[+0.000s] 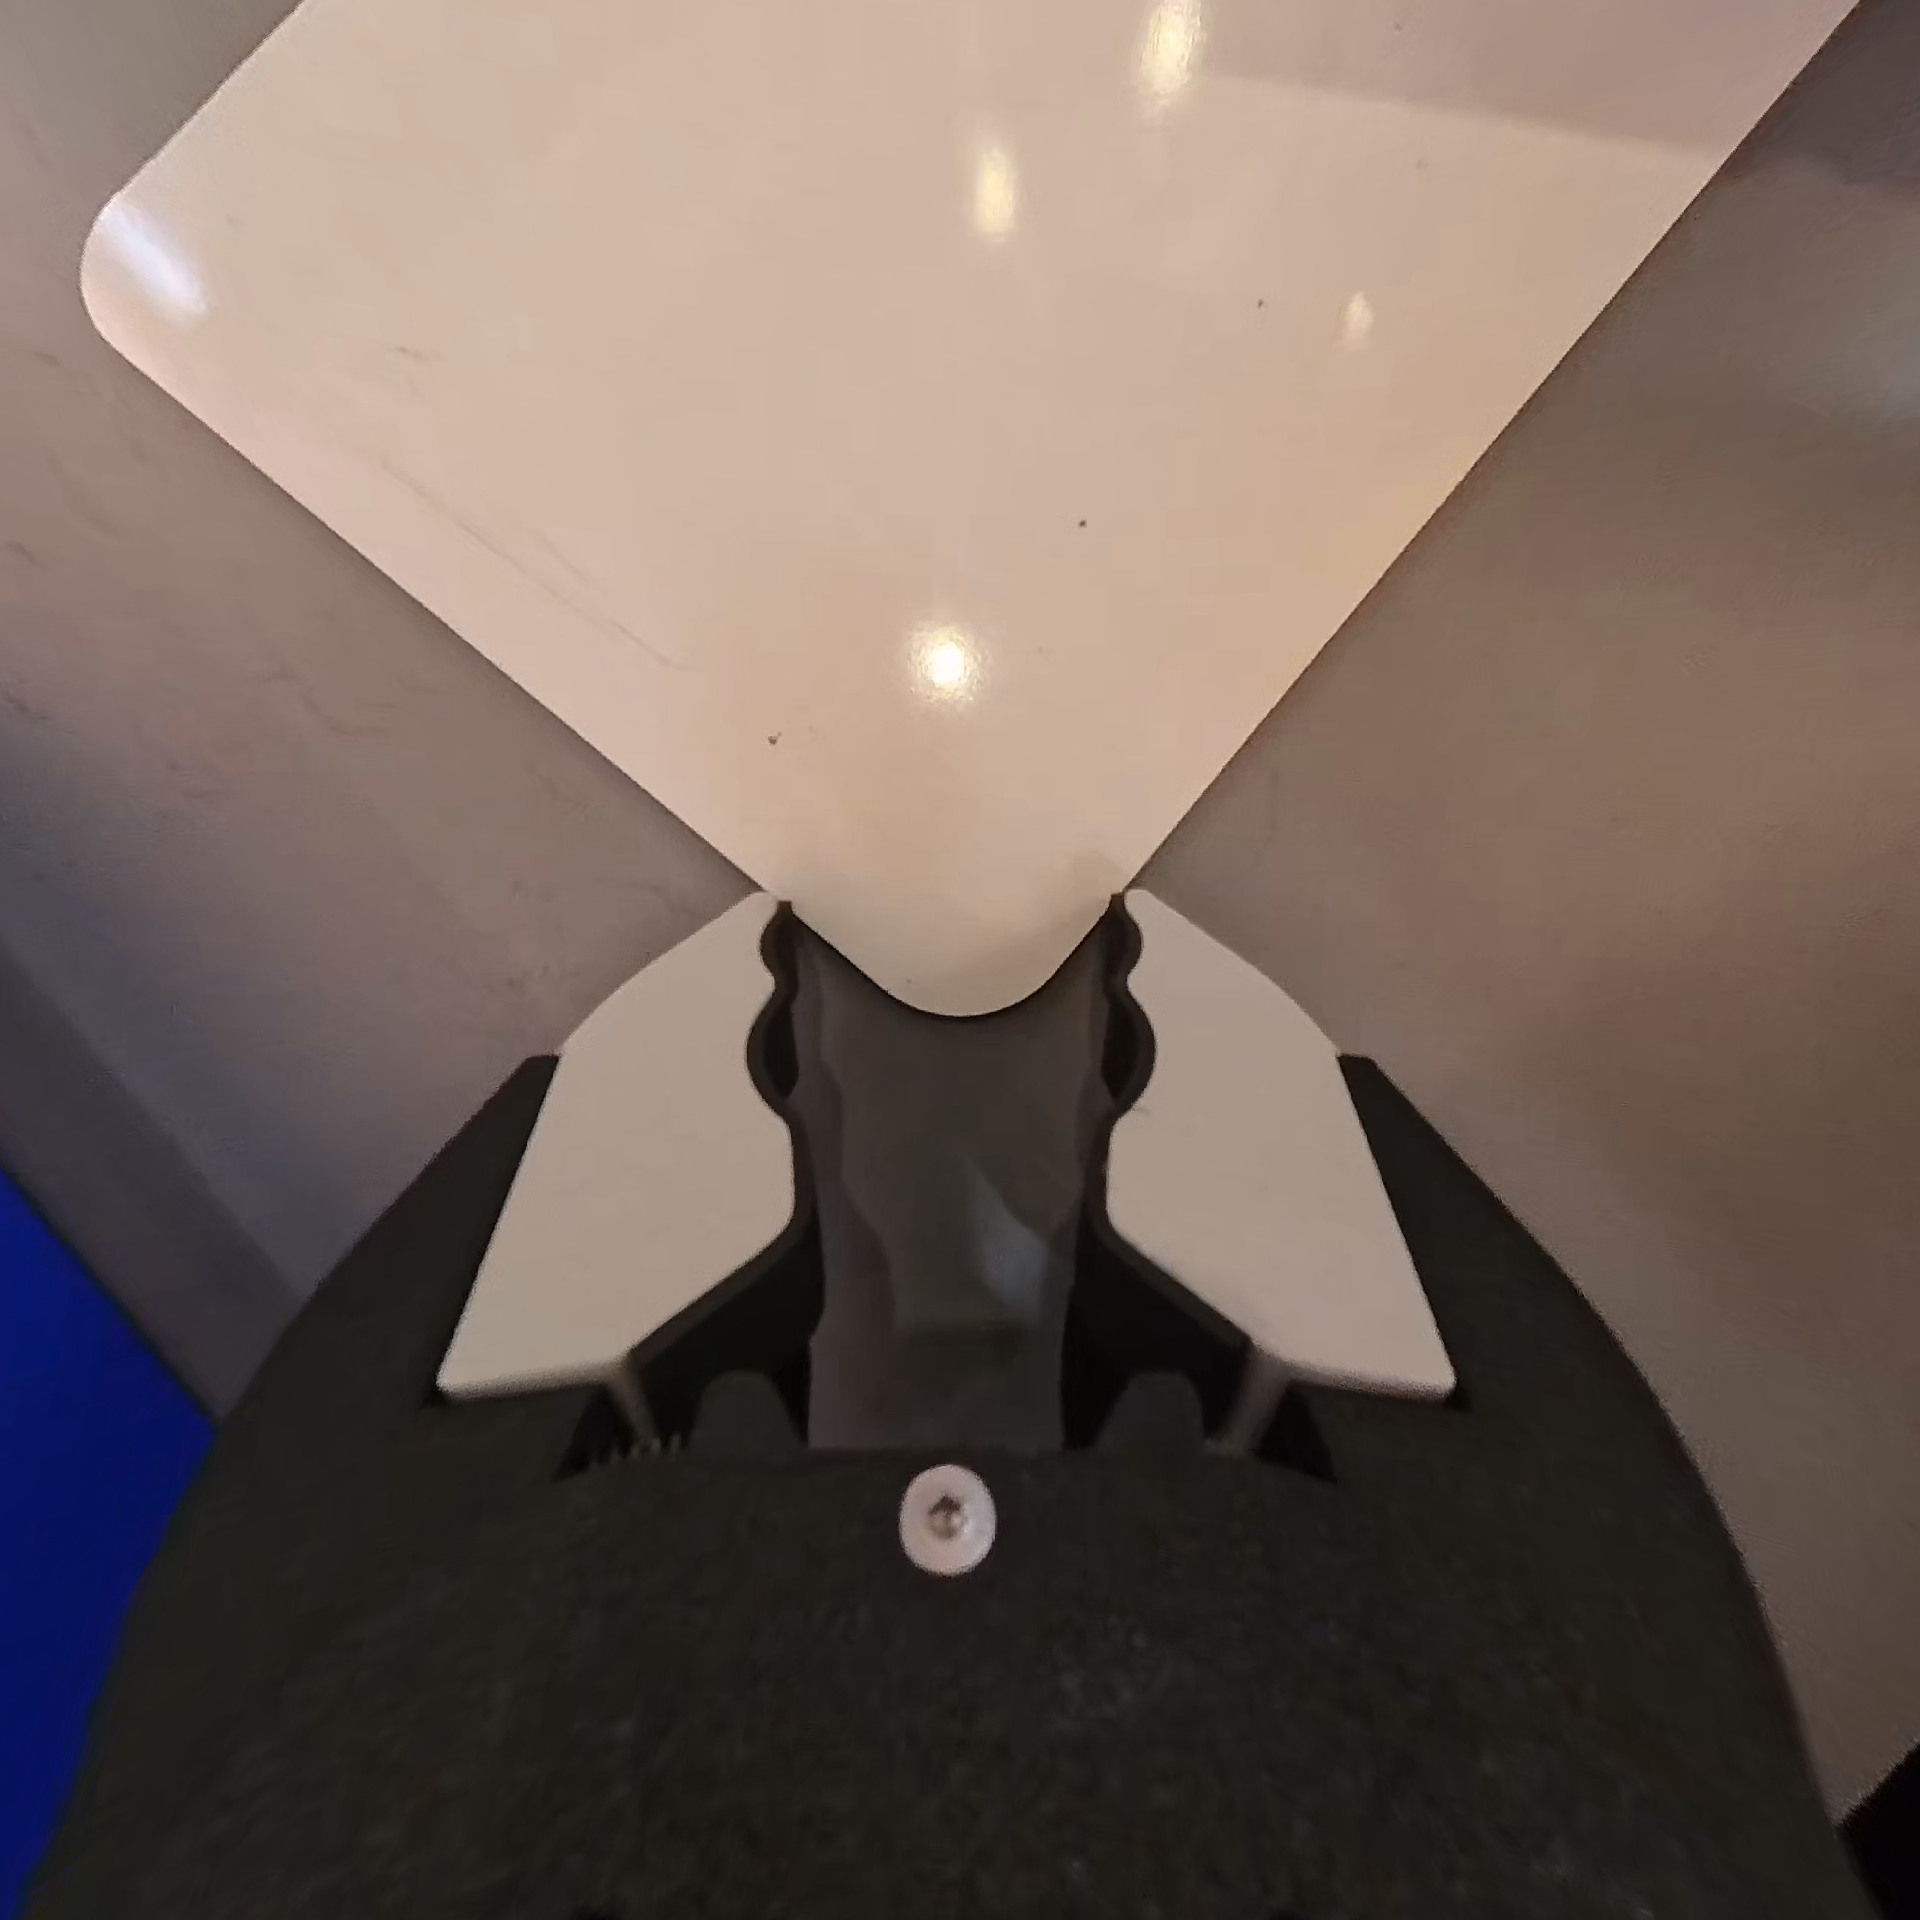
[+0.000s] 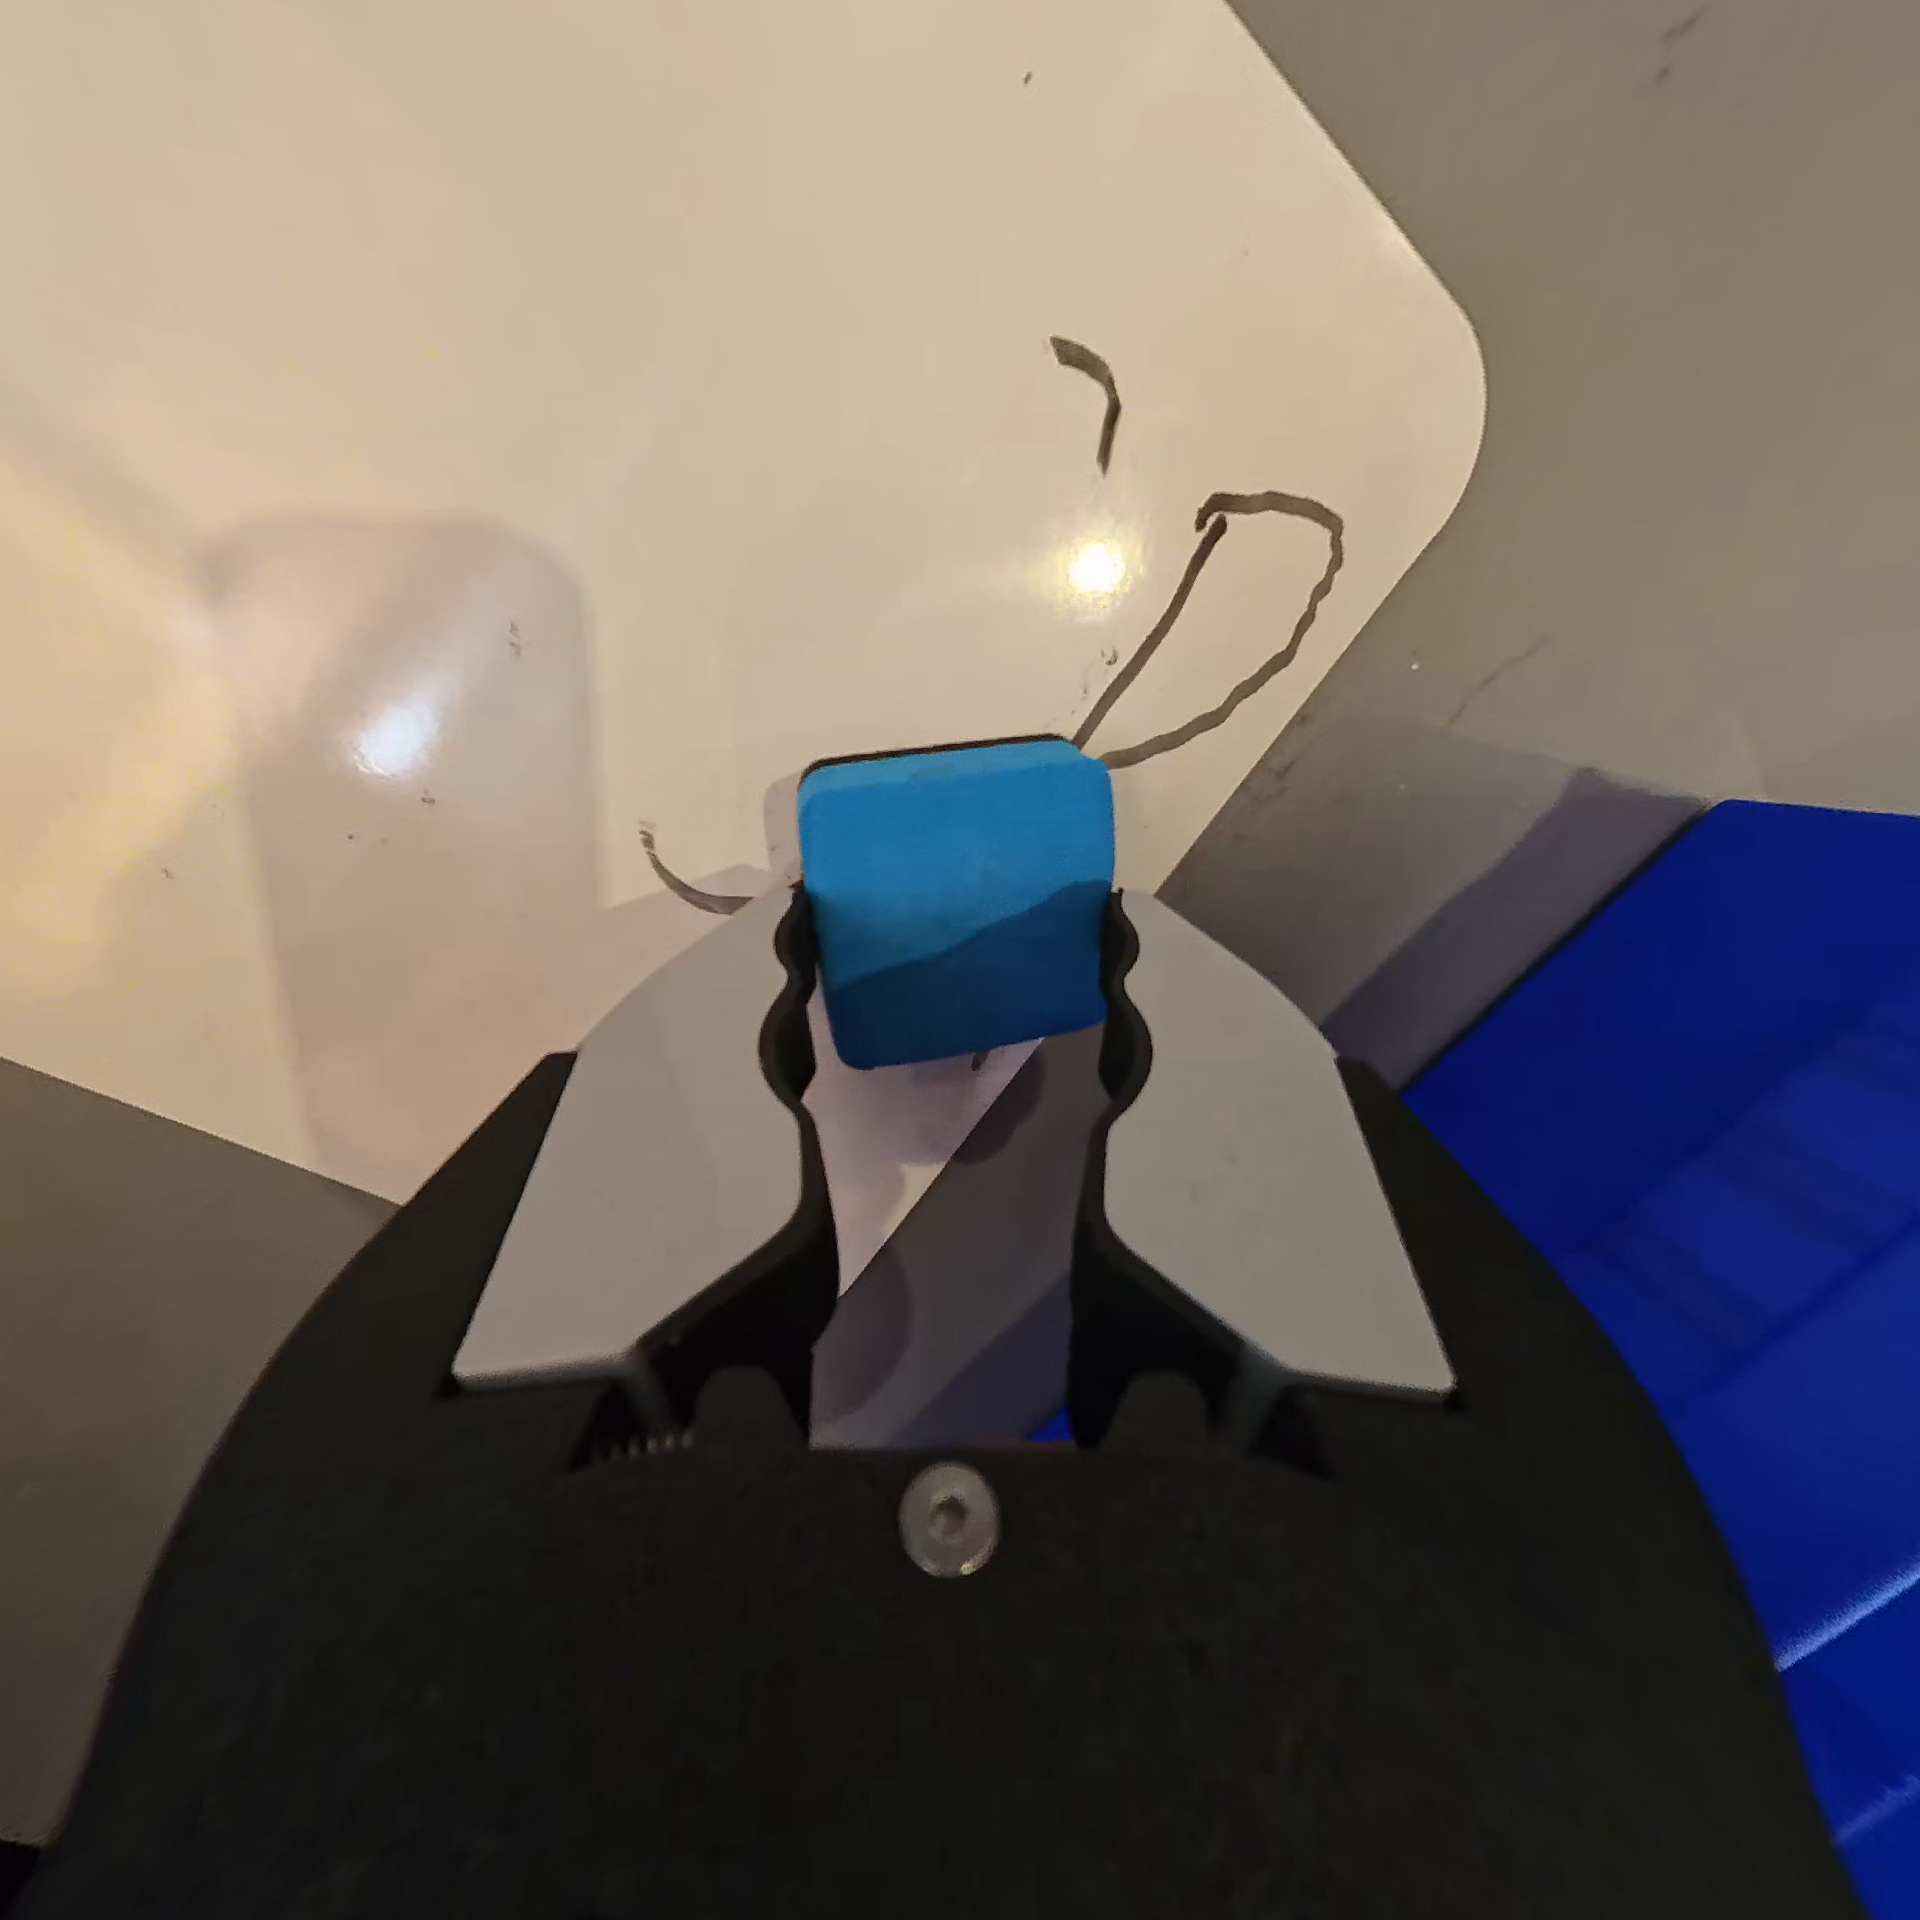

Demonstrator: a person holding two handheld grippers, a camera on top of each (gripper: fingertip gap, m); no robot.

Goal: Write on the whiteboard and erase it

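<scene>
The white whiteboard [image 1: 727, 416] lies flat on a grey table [image 1: 260, 831]. In the left wrist view its near rounded corner sits between the fingertips of my left gripper [image 1: 951, 909], which touch both edges of that corner and grip it. This part of the board shows only faint smudges. In the right wrist view my right gripper [image 2: 956, 904] is shut on a blue foam eraser [image 2: 951, 831], which is pressed against the whiteboard [image 2: 520, 312]. Black marker lines [image 2: 1268, 623] run up and right from the eraser, and a short curved stroke [image 2: 675, 878] lies to its left.
A bright blue surface [image 2: 1662, 1143] lies to the right of the board in the right wrist view and shows at the lower left of the left wrist view [image 1: 62, 1403]. Grey table [image 2: 1610, 312] surrounds the board's edges.
</scene>
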